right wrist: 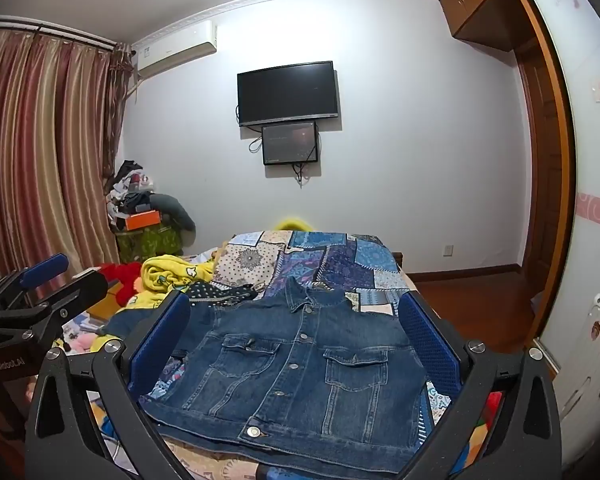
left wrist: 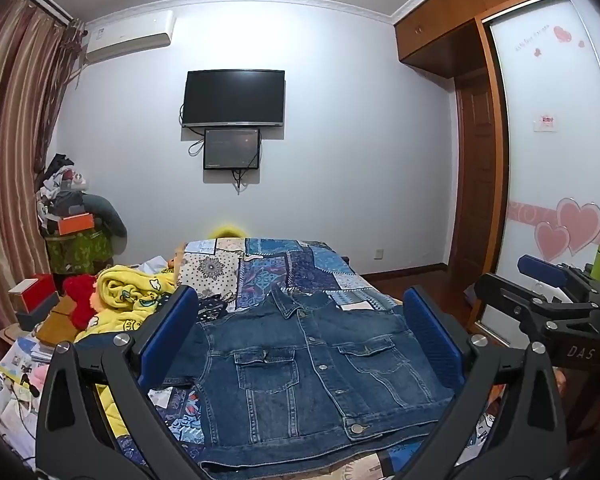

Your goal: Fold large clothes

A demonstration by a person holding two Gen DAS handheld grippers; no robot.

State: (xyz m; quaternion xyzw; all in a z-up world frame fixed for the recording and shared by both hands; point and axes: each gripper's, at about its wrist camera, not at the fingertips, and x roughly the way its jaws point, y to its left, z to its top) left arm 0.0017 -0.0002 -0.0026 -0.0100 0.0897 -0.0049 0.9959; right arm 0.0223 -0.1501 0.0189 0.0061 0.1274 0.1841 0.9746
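left wrist view first: the left gripper [left wrist: 300, 344] fills the bottom of the frame with its blue pads spread as wide as they go and nothing between them, so it's just held above the bed, not gripping anything. at the right edge of that same frame you can see the right gripper [left wrist: 540, 280] held alongside, and in the right wrist view its own jaws are spread wide too, empty, with the denim jacket [right wrist: 292, 364] framed dead center in the lower half. i'd guess both are parked like that to line up on the jacket before a fold. the jacket lies flat, front up, buttoned, collar pointing away toward the far wall, looks like the sleeves are tucked under or behind, can't really tell. it sits on the patchwork quilt [left wrist: 276, 268], probably because it's the one bare flat spot. middle left of the frame there's a yellow blanket [left wrist: 128, 292] bunched aside. farther back, a tv [left wrist: 234, 98] on the wall, upper center.
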